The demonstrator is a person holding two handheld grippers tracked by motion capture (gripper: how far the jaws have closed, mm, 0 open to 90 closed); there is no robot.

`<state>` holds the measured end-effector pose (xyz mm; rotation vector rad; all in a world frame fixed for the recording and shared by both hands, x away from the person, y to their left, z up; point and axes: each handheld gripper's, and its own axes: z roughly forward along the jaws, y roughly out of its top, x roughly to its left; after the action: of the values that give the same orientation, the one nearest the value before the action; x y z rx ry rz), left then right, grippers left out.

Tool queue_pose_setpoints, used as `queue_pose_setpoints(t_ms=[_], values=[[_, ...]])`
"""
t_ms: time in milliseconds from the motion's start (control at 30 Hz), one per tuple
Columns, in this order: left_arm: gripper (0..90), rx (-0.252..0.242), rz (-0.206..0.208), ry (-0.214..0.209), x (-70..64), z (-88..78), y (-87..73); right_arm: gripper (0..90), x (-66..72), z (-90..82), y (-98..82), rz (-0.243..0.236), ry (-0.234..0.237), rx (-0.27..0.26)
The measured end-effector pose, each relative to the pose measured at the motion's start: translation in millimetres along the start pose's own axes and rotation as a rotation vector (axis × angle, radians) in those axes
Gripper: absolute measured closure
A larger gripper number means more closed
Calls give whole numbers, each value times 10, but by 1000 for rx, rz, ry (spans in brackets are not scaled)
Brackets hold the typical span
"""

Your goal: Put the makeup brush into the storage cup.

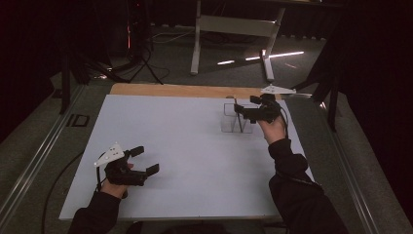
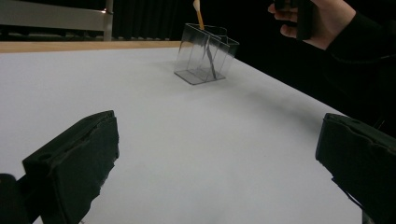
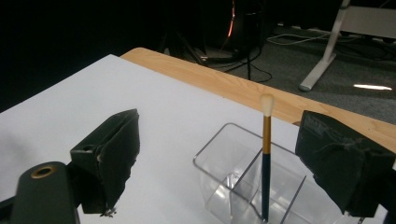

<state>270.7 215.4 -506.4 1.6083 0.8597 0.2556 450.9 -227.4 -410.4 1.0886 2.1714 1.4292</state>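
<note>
Table (image 1: 195, 161): a wide white surface with a wooden strip along its far edge; bare apart from one container near the far right corner.

Container (image 1: 237, 118): a clear plastic box with inner dividers, standing upright on the table, well apart from the left hand.

Left hand-held gripper (image 1: 145, 160): resting low near the front left of the table, jaws spread wide and empty; the left gripper view looks across bare table toward the container (image 2: 205, 55).

Right hand-held gripper (image 1: 243, 112): held over the container, jaws spread apart with nothing between them; in the right gripper view they stand either side of the brush without touching it.

Brush (image 3: 266, 158): a thin one with a dark handle, a gold band and a pale tip, standing nearly upright in one compartment of the container (image 3: 243, 182), leaning on a divider.

Step in hand, as a judgement: either the brush is just set down or about to be taken. If taking it, centre the jaws on the handle below the gold band, close gently, lift straight up so the light container is not tipped.
</note>
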Motion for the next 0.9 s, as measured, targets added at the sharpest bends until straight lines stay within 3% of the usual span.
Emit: queue_pose_setpoints(t_ms=[233, 500, 900], values=[[0, 1, -2, -4, -4, 2, 0, 134, 86, -110, -70, 2, 45, -5], [0, -3, -1, -3, 3, -3, -1, 130, 212, -273, -169, -35, 61, -5], [0, -6, -3, 0, -1, -8, 0, 129, 411, -551, -311, -31, 145, -45]])
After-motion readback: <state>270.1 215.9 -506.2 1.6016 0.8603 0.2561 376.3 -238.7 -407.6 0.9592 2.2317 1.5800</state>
